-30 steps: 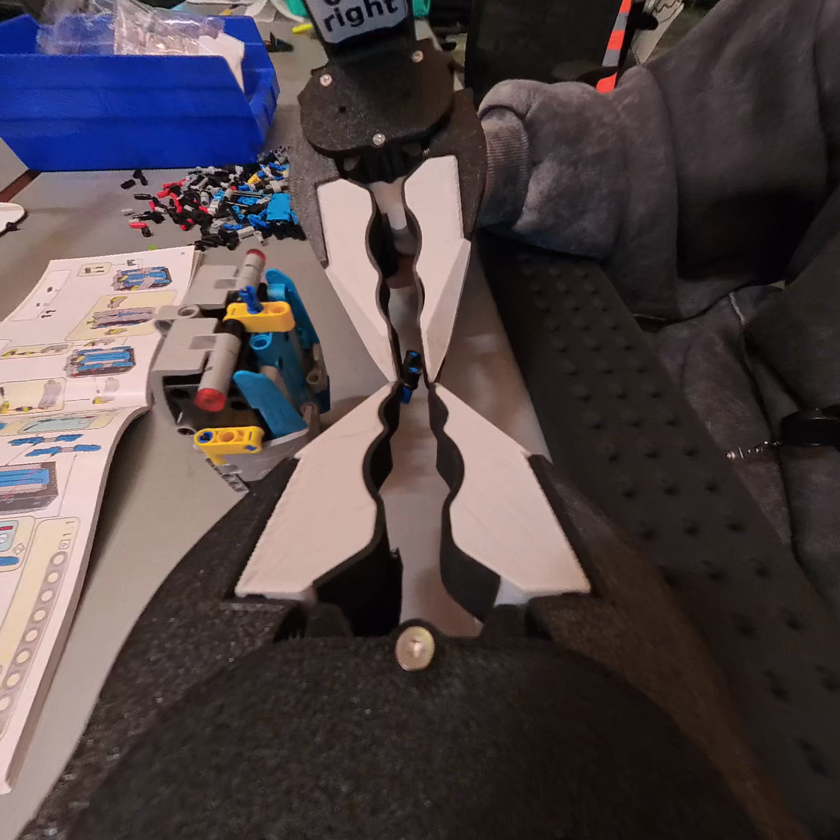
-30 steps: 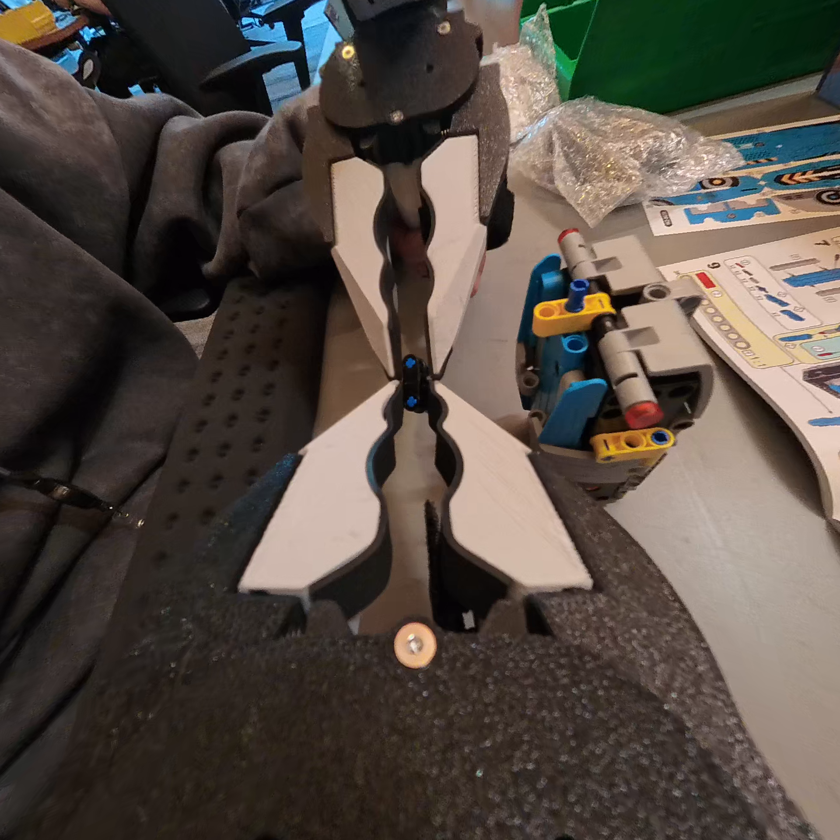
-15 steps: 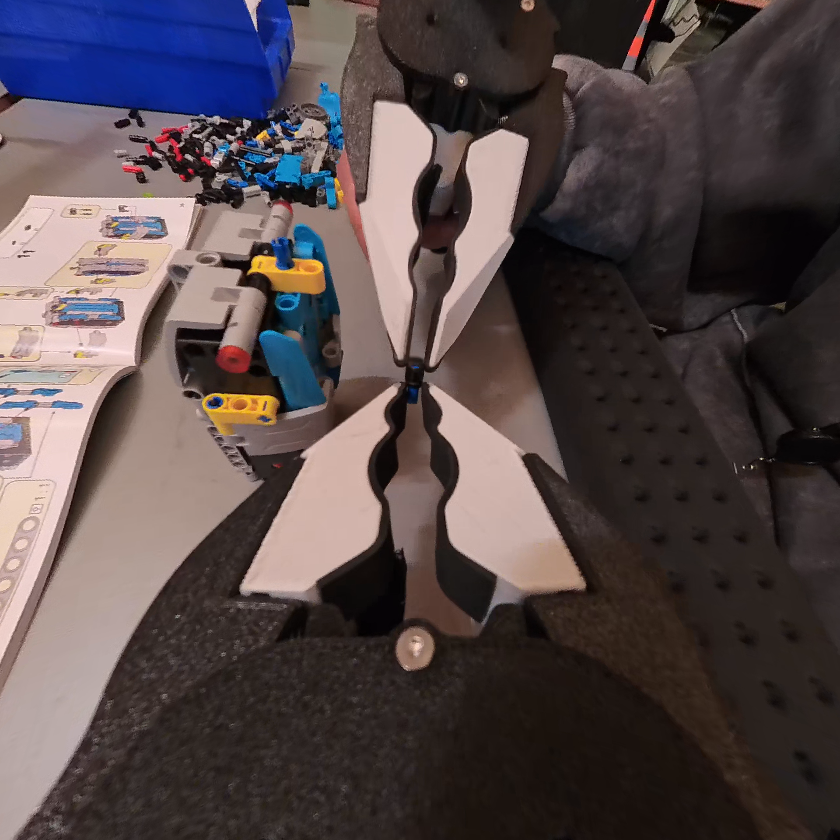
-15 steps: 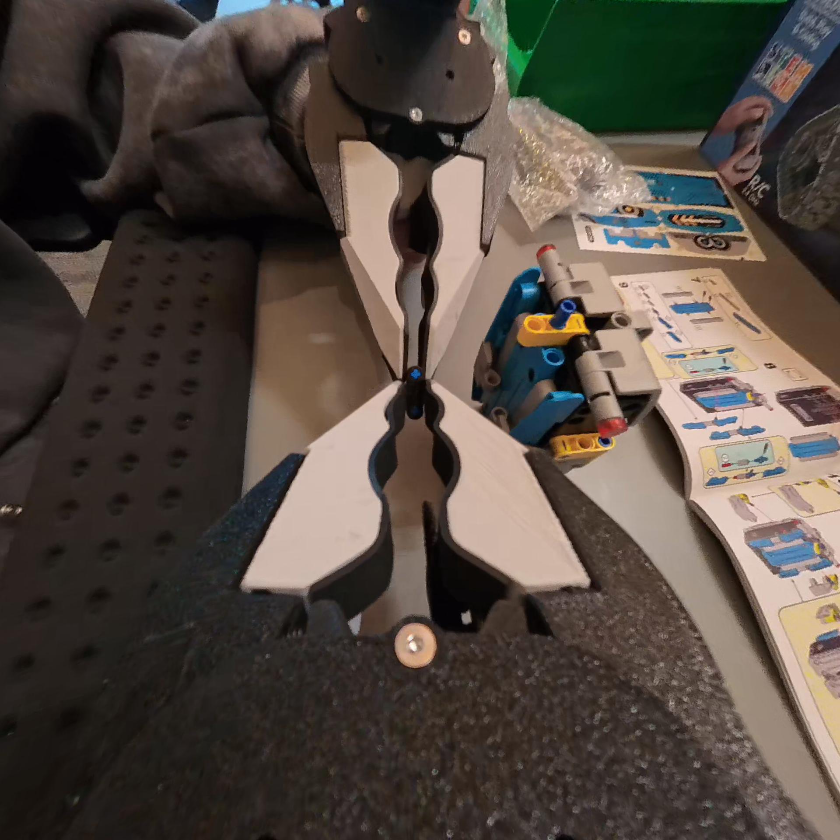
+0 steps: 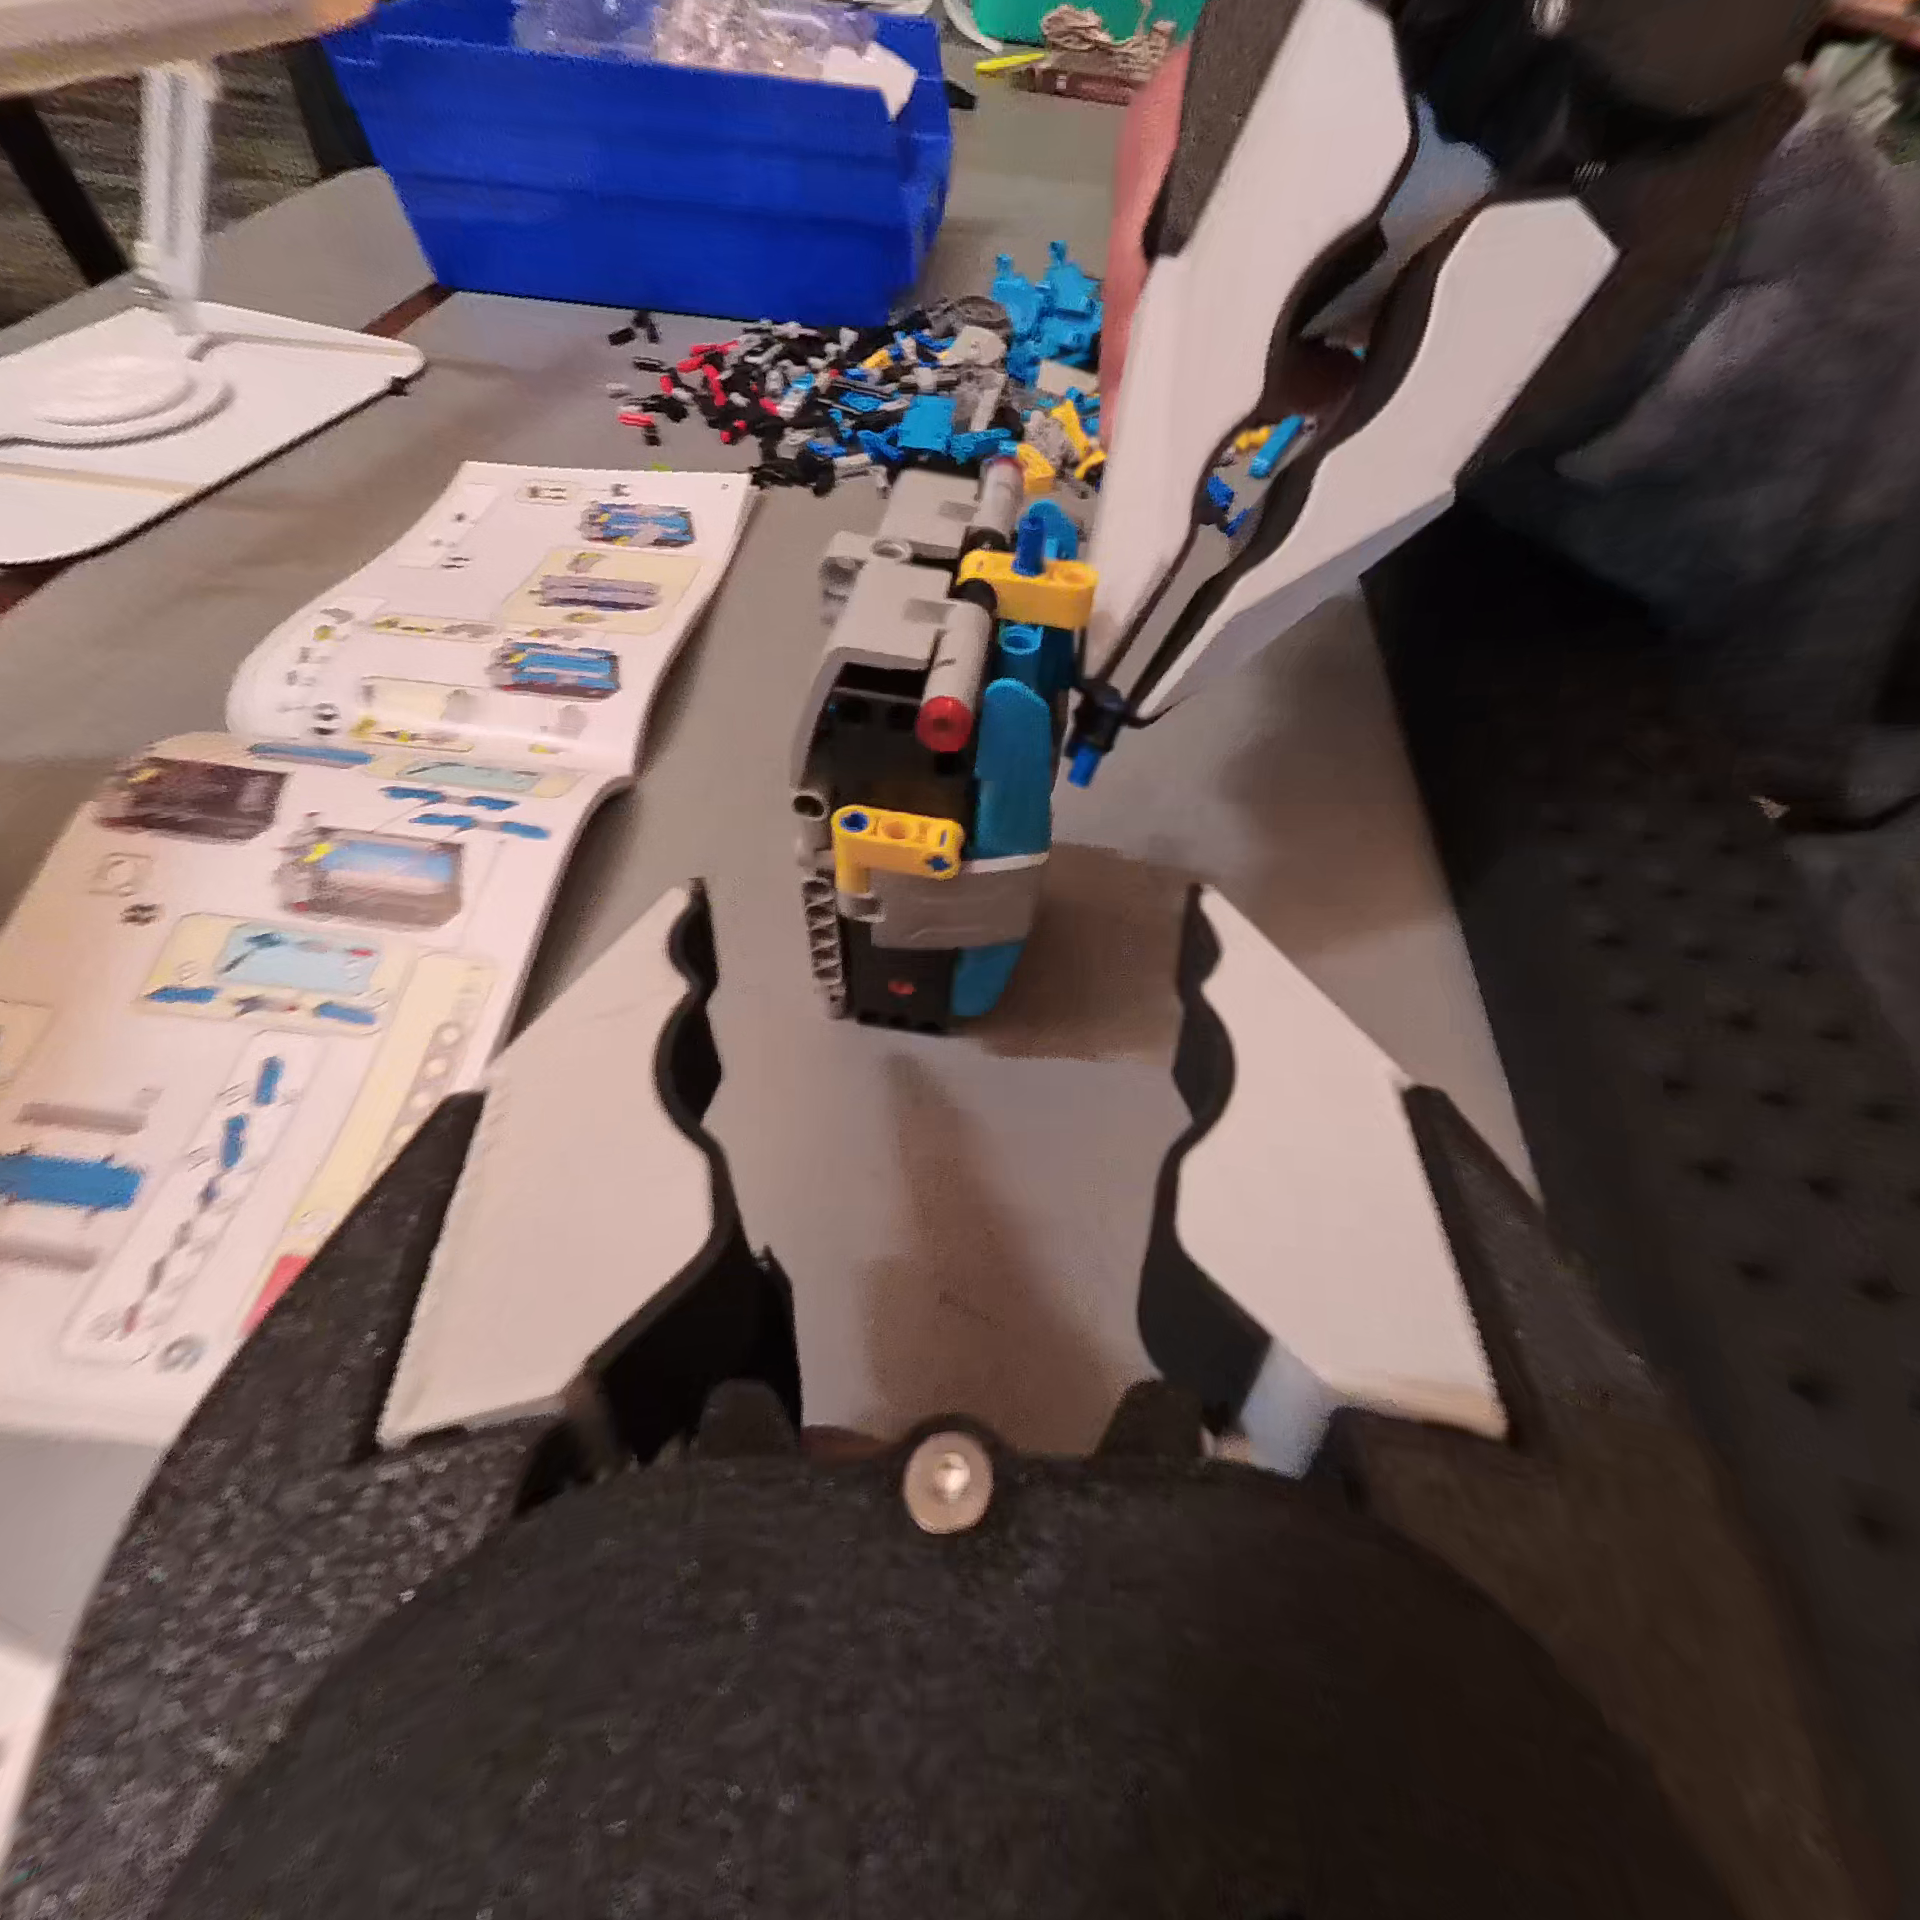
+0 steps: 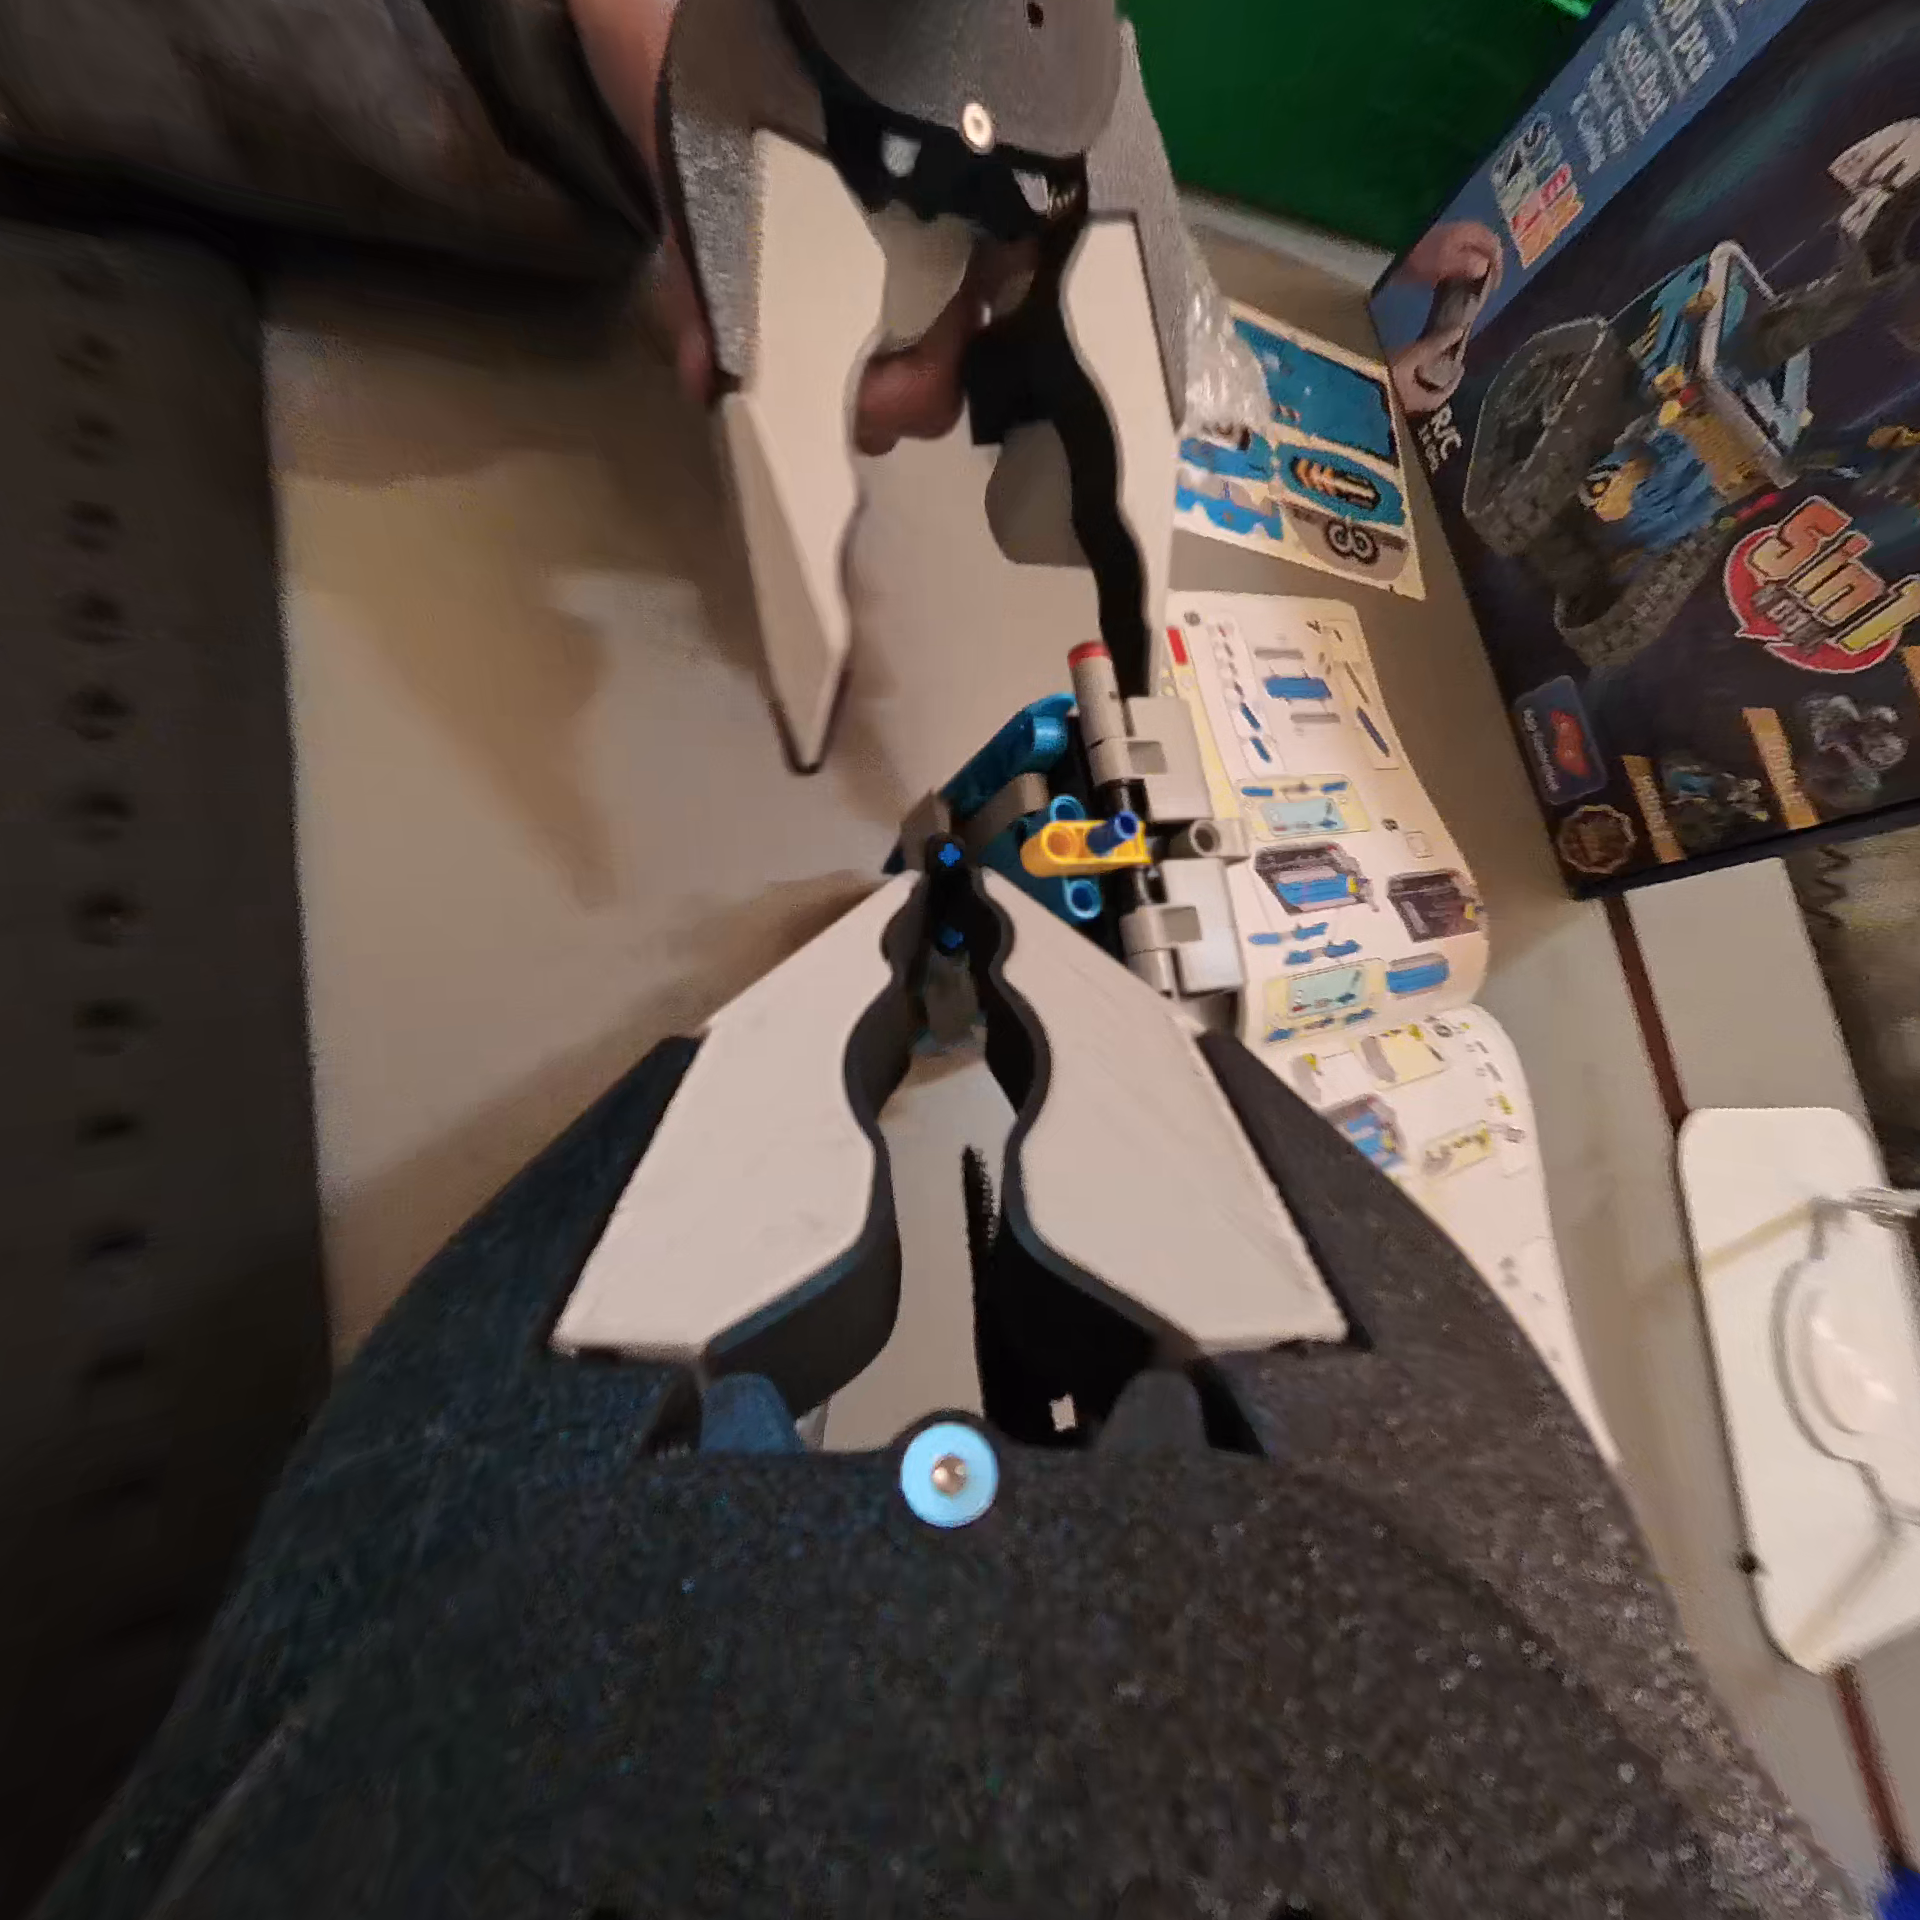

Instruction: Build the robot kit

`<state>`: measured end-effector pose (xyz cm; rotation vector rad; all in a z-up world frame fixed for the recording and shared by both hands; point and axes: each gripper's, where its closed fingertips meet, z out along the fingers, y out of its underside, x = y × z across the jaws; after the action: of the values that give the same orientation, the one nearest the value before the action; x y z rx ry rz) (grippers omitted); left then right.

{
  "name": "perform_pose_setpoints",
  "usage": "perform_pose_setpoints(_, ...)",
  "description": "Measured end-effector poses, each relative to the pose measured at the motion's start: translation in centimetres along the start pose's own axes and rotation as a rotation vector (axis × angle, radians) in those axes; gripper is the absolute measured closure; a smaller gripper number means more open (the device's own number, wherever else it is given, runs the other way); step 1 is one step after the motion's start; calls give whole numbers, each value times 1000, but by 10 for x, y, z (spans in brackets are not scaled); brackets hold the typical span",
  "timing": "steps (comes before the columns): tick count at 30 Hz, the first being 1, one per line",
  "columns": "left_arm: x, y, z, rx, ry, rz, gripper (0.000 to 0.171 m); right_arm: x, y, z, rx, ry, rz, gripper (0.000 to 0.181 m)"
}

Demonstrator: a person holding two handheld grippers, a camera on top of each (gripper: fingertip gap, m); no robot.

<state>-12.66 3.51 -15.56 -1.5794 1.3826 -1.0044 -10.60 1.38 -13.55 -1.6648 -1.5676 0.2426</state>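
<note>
Beside the half-built brick model [image 5: 920,790], in the left wrist view, my left tongs [image 5: 945,914] gape, empty. From the right wrist view, my right tongs [image 6: 948,894] pinch a small black-and-blue pin [image 6: 948,883] just beside that model [image 6: 1122,831] on the counter [image 6: 520,727].

Grey table [image 5: 644,800] — brick model [image 5: 925,790], open instruction booklet [image 5: 343,831], loose brick pile [image 5: 862,405], blue bin [image 5: 665,177]

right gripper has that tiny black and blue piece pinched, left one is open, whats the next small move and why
Probably ease the right gripper a little toward the half-built model. It is shut on the small black piece with blue pins, which hangs just beside the model's blue side, apart from it. The left gripper is open, holds nothing, and sits in front of the model.
</note>
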Motion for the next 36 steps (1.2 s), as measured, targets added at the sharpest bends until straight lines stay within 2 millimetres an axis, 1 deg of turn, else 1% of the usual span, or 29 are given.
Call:
perform_pose_setpoints(2,3,9,14,-46,20,27,77,3,4,1,-75,16,-44,175)
perform_pose_setpoints(4,2,9,23,-68,7,59,78,-1,4,-1,-103,-21,-49,175)
perform_pose_setpoints(5,2,7,26,-60,9,68,86,1,3,-1,-113,-5,-58,175)
perform_pose_setpoints(6,2,6,28,-61,4,75,98,3,3,-1,-122,16,-77,175)
perform_pose_setpoints(7,-2,6,29,-65,-18,82,106,3,3,0,-134,23,-94,175)
perform_pose_setpoints(9,-5,6,29,-64,-41,91,115,1,4,3,-159,34,-116,175)
perform_pose_setpoints(10,-6,6,28,-63,-44,91,116,2,6,5,-179,46,-134,176)
perform_pose_setpoints(14,-6,7,29,-68,-58,105,117,3,10,9,-228,73,-159,176)
perform_pose_setpoints(15,-6,7,29,-69,-61,107,117,4,10,8,-239,84,-175,181)
perform_pose_setpoints(17,-6,7,29,-69,-62,108,117,4,9,8,-256,92,-194,181)
perform_pose_setpoints(22,-6,7,29,-68,-68,106,117,5,9,9,-245,76,-171,181)
perform_pose_setpoints(25,-6,7,29,-68,-71,105,117,5,7,10,-227,139,-230,181)
perform_pose_setpoints(28,-7,7,29,-68,-76,104,117,5,7,11,-185,241,-285,181)
perform_pose_setpoints(33,-6,7,29,-68,-86,115,117,4,8,10,-132,344,-310,180)
perform_pose_setpoints(36,-6,7,29,-68,-85,110,117,0,7,10,-111,353,-307,180)
